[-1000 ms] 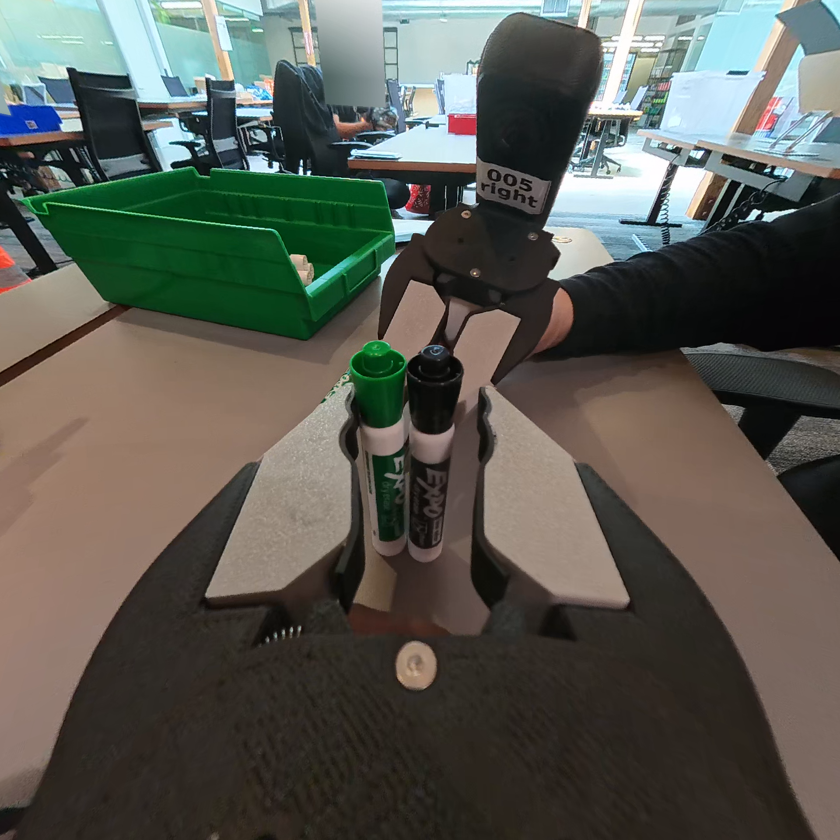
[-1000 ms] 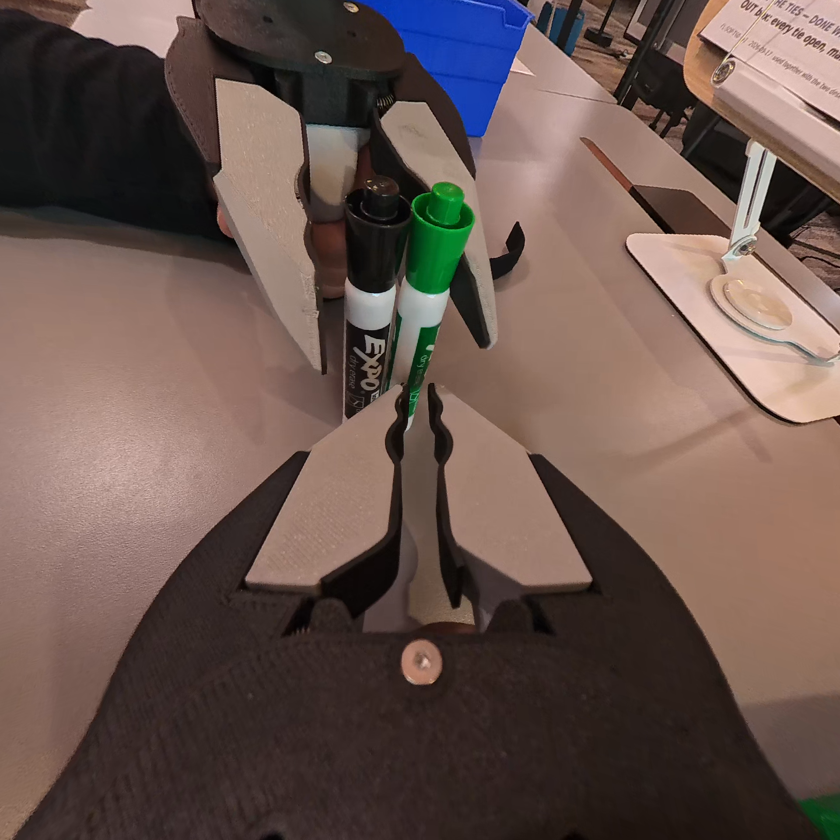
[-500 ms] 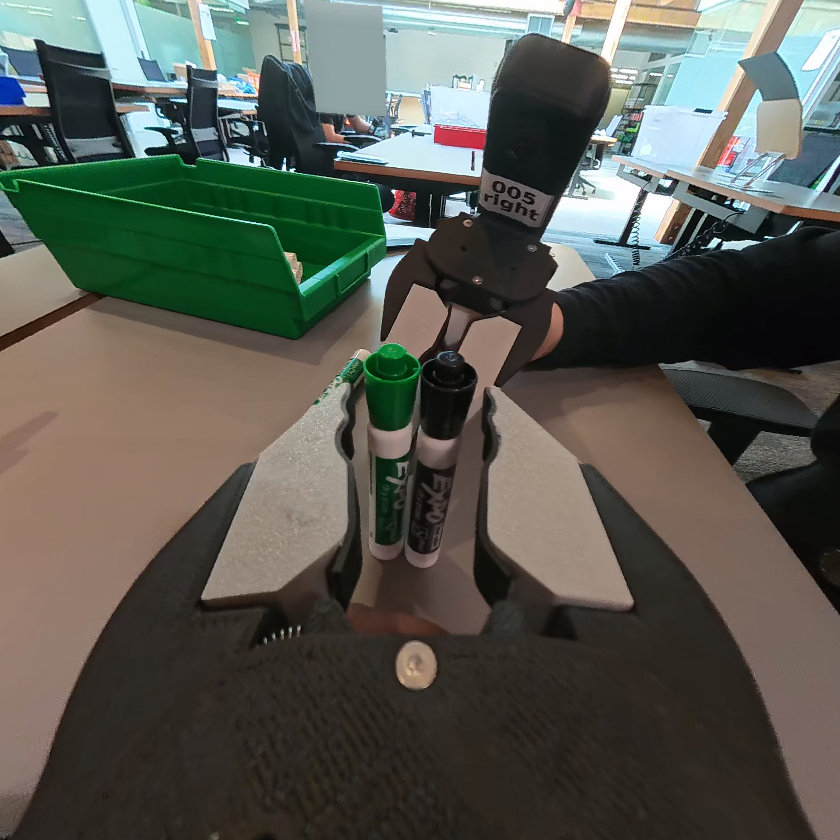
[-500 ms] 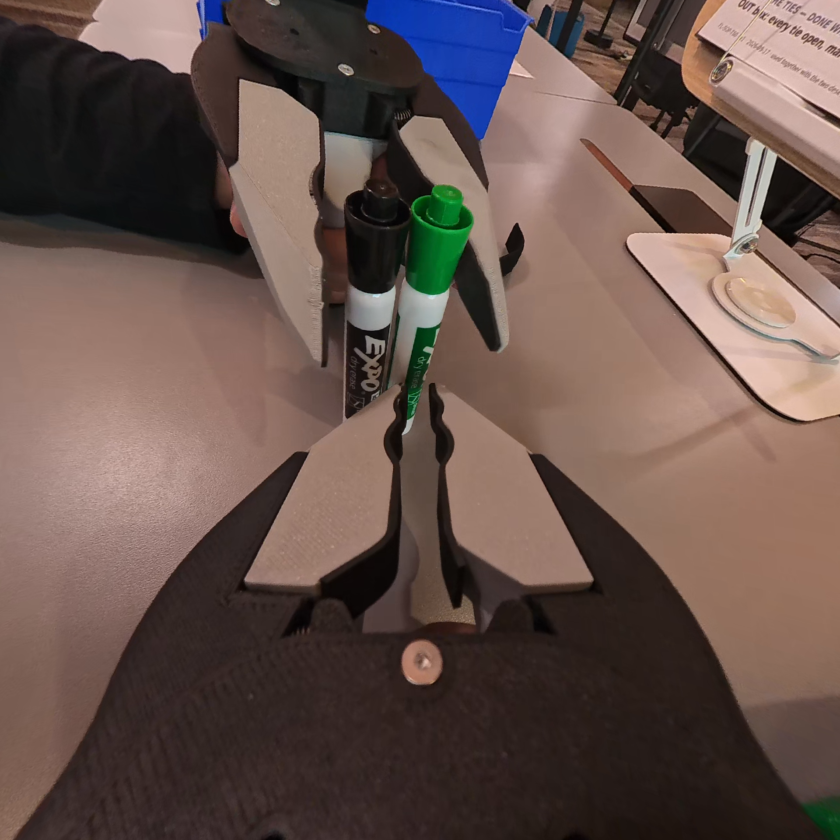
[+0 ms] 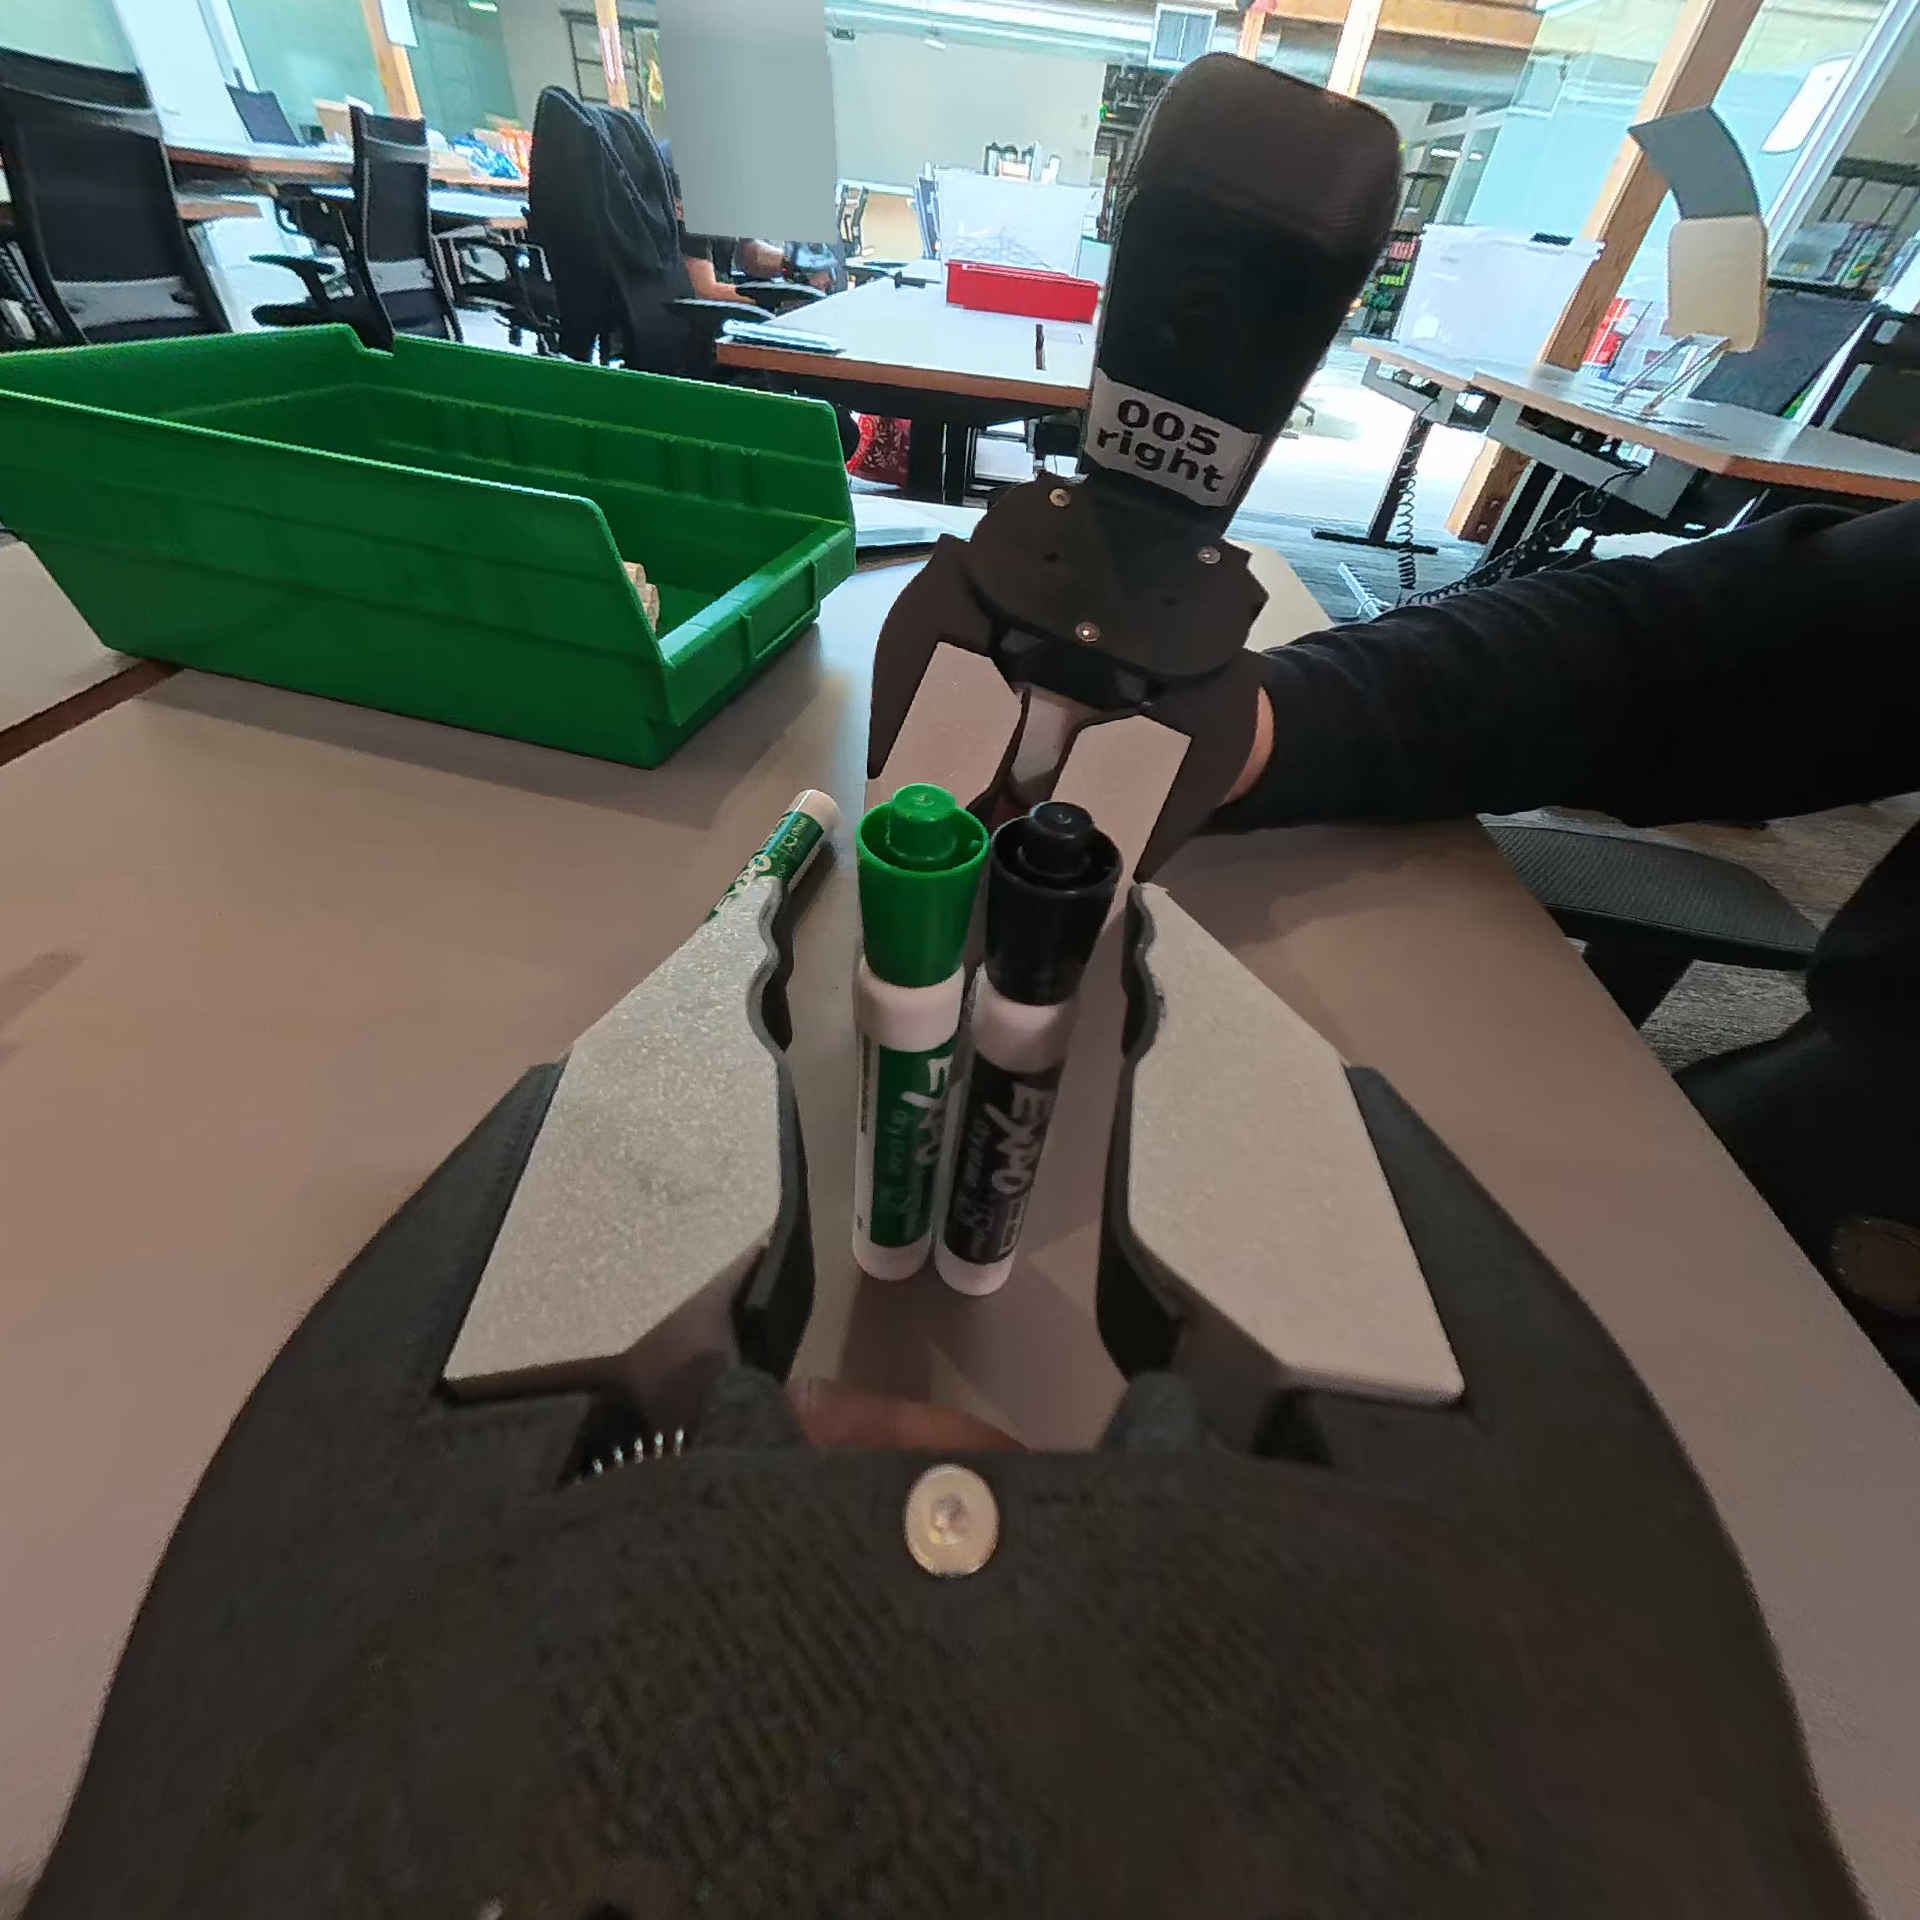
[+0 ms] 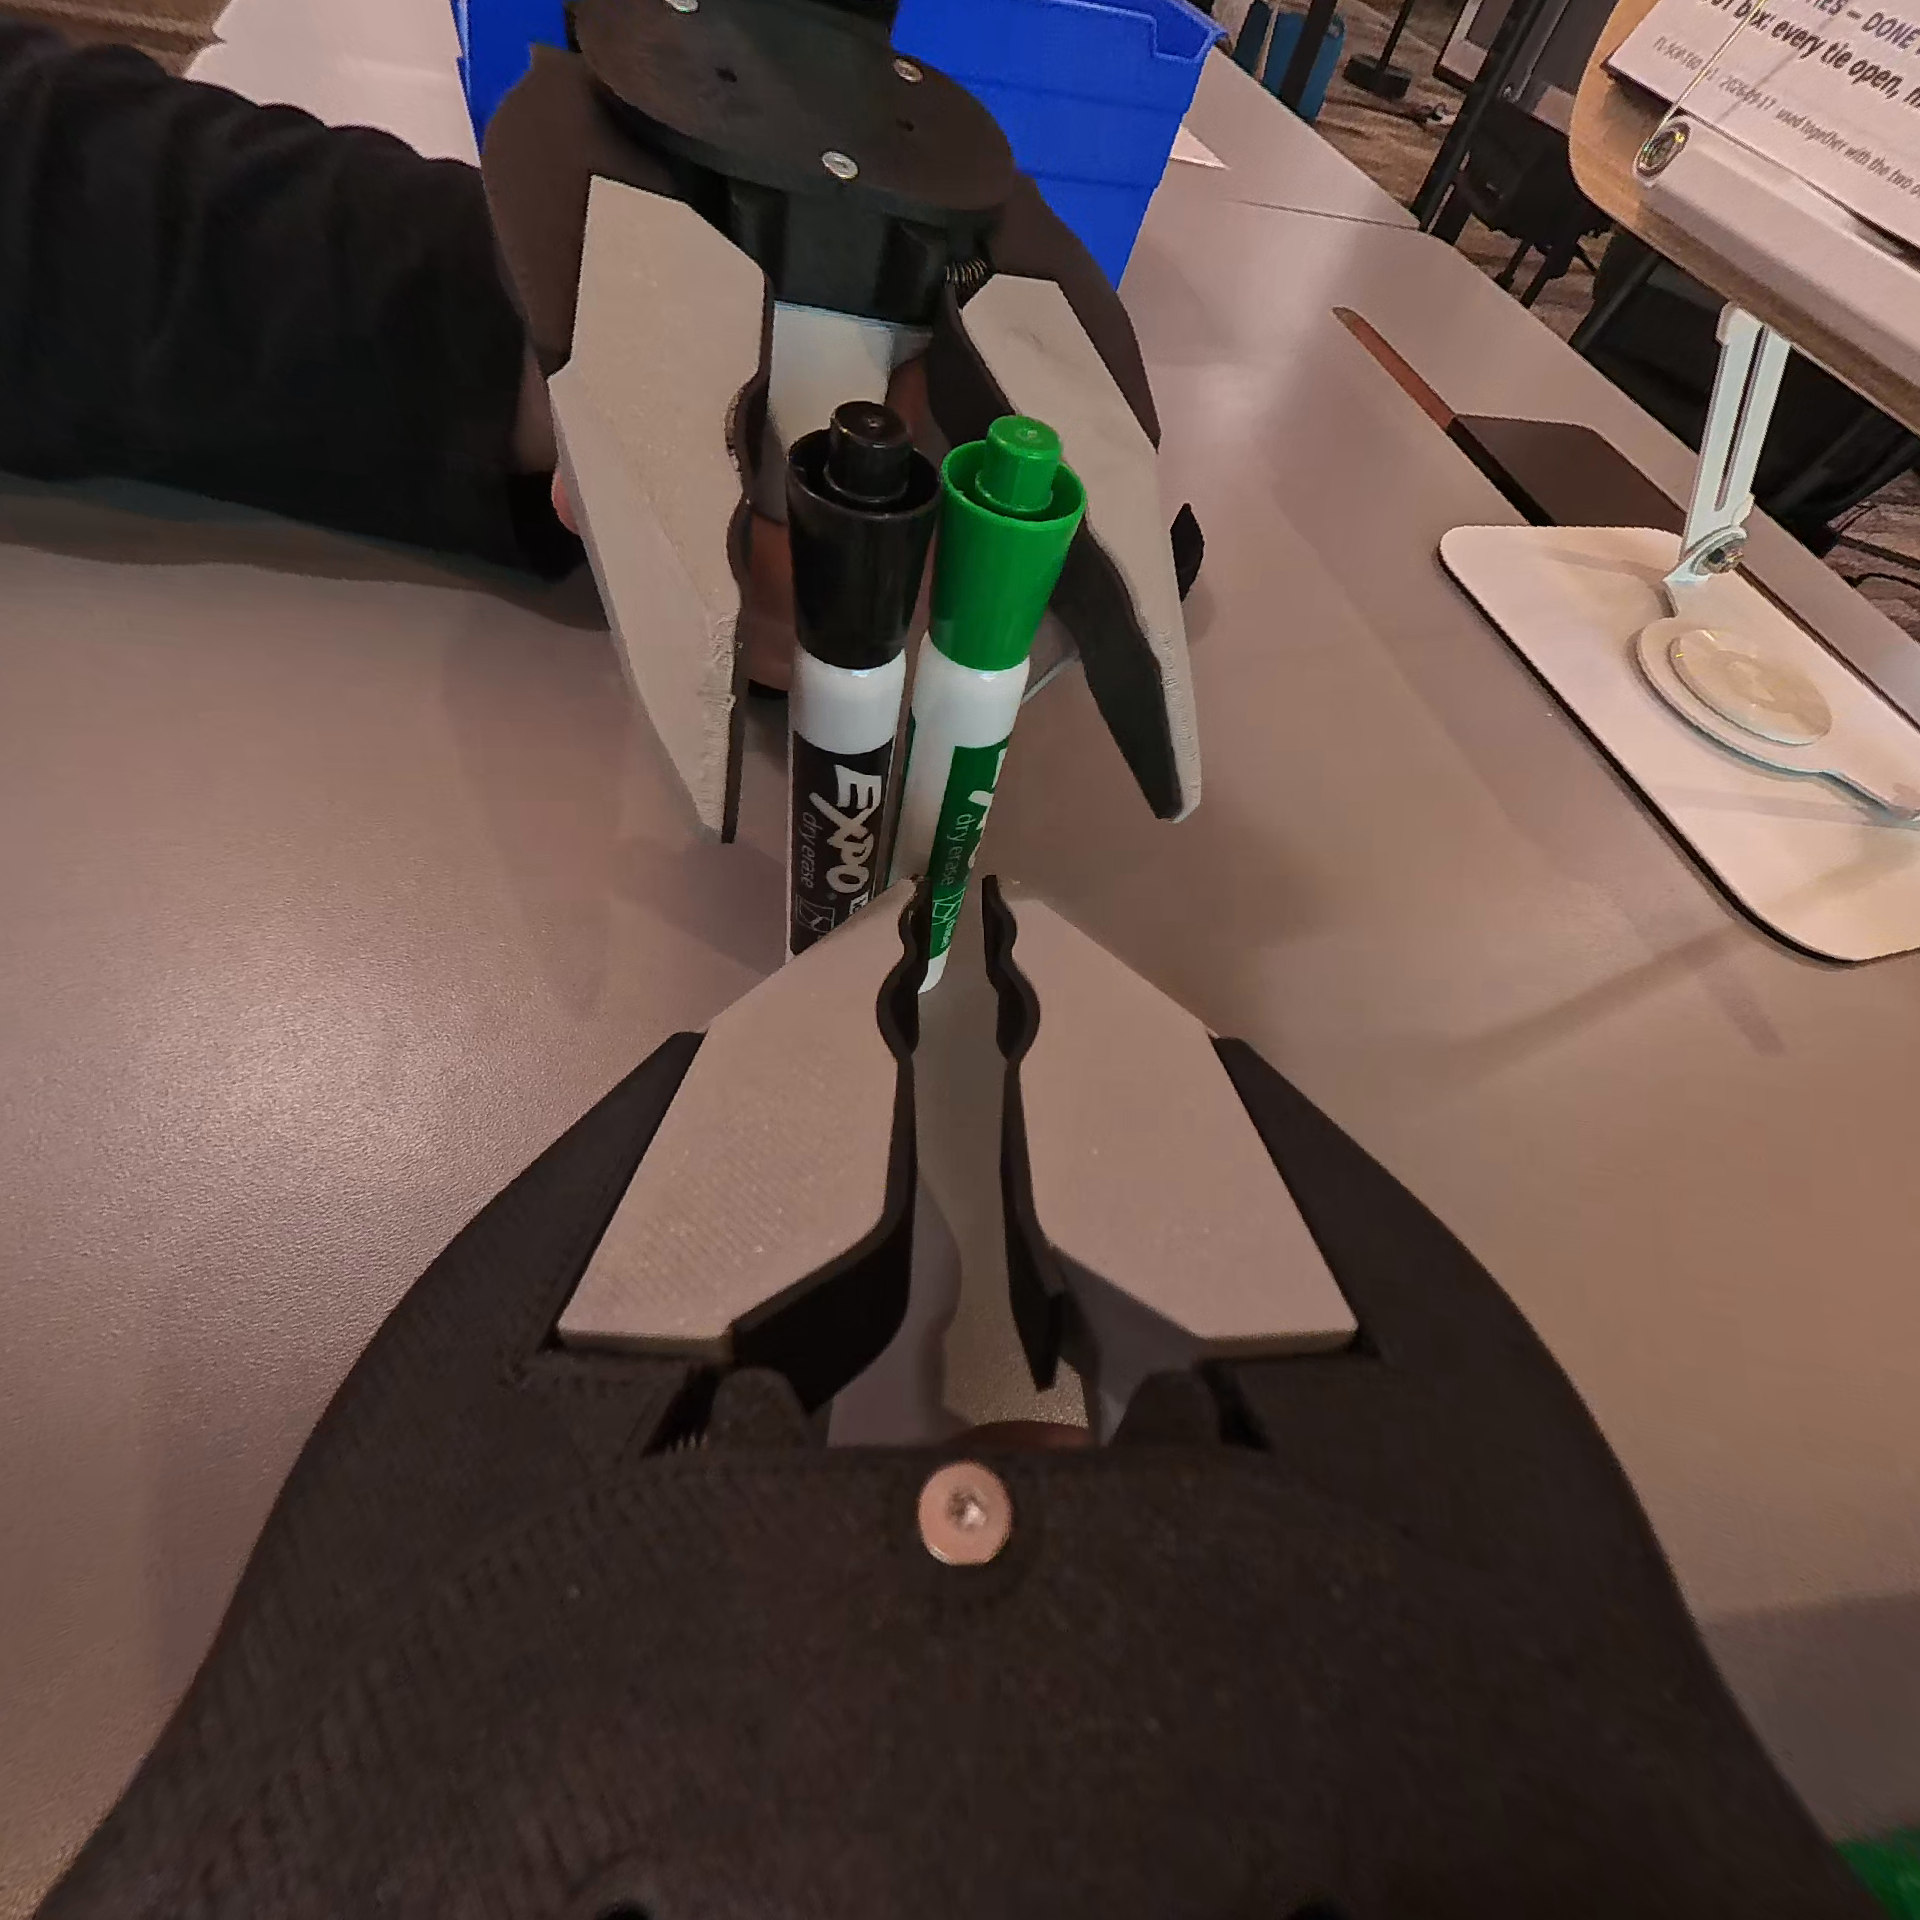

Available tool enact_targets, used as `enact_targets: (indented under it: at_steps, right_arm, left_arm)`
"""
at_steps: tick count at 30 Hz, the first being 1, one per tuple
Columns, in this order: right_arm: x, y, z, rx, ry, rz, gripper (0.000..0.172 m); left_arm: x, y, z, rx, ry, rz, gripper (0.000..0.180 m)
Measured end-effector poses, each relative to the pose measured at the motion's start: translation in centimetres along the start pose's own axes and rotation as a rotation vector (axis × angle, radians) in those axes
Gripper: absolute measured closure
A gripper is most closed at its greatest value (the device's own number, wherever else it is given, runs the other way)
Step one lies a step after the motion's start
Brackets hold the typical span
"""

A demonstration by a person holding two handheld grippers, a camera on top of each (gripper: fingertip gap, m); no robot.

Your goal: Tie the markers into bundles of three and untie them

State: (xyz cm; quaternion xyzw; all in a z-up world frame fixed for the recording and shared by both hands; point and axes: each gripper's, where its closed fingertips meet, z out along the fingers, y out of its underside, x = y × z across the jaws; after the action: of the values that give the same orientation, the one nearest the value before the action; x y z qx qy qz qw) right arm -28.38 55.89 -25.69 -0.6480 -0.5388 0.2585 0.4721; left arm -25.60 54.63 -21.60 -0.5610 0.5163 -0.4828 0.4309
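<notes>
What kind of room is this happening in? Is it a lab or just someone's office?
Most likely a large open-plan office or shared workspace: rows of long desks with black swivel chairs stretch back behind the green bin, and glass partitions line the far side.

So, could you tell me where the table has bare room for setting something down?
Bare table lies in front of the green bin, and between the markers and the white stand base. The middle is crowded: green marker and black marker stand inside the left gripper, and a third marker lies beside it.
</notes>
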Motion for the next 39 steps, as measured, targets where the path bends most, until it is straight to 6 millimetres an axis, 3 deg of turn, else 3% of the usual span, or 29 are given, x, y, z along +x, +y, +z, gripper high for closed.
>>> enact_targets:
  at_steps: [39]
  right_arm:
    - [-0.26,-0.01,0.02,-0.002,-0.003,-0.015,0.166]
  left_arm:
    - [0.35,0.15,0.49,-0.015,0.010,0.041,0.137]
